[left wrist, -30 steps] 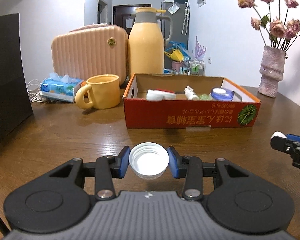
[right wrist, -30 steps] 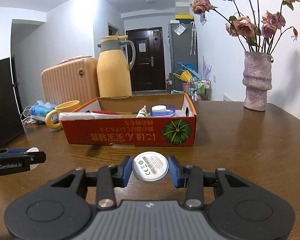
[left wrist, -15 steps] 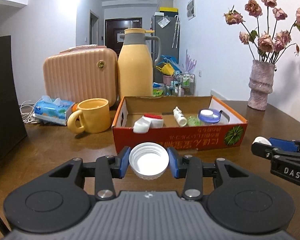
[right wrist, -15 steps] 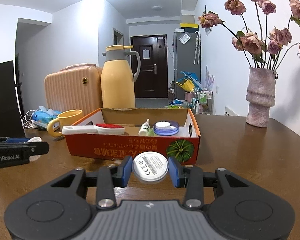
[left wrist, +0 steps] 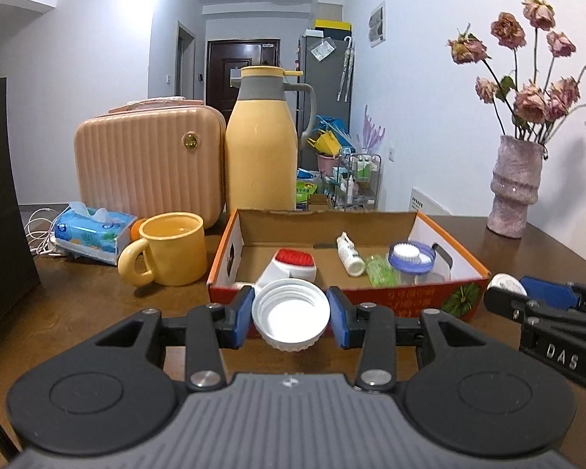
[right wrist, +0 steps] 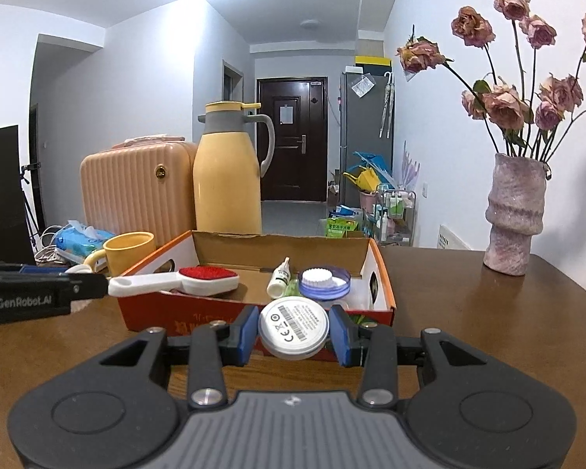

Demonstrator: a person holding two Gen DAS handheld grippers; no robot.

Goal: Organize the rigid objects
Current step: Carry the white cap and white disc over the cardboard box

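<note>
Both grippers are loaded rn: left gripper is clamped on a white screw cap, open side facing the cam, and right gripper is pinched on a white round disc w/ a barcode label. Jaws only part closed but pads are pressing on both sides of each thing, so they're held. The orange cardboard box sits straight ahead of both, near wall right past the fingertips, long axis running left-right across the tabletop. Box already has a red brush, small bottle and a blue-rim jar toward its right end. Left end looks emptier imo, and the left gripper's lined up w/ that side, so cap prob drops there, disc nearer the middle.
</note>
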